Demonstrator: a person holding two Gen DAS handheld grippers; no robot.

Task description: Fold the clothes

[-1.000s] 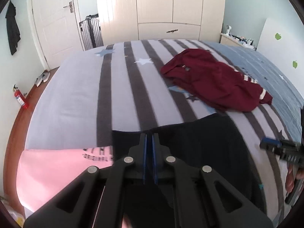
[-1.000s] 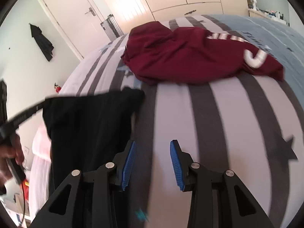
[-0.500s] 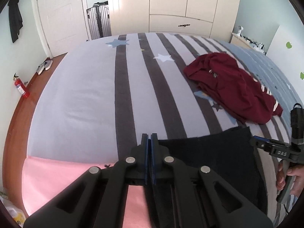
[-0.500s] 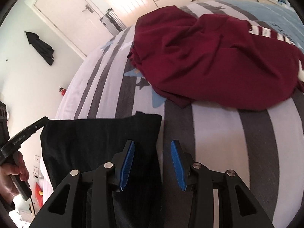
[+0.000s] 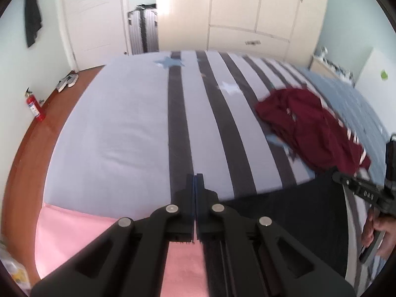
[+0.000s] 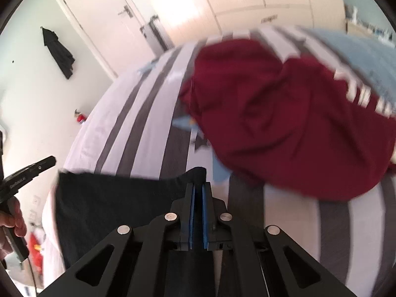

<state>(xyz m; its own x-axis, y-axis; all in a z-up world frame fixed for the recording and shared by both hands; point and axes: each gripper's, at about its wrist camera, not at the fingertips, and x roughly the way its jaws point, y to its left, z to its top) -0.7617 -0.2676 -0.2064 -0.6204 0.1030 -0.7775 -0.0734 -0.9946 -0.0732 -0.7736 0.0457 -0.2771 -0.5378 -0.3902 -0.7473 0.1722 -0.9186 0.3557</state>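
Since a second ago my right gripper [image 6: 197, 193] has clamped onto the black garment's [image 6: 111, 198] corner; my left gripper [image 5: 195, 188] stays pinched on its other edge.

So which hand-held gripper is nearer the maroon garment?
Right. The right hand-held gripper pinches the black garment corner just short of the maroon garment; the left hand-held gripper holds the far corner.
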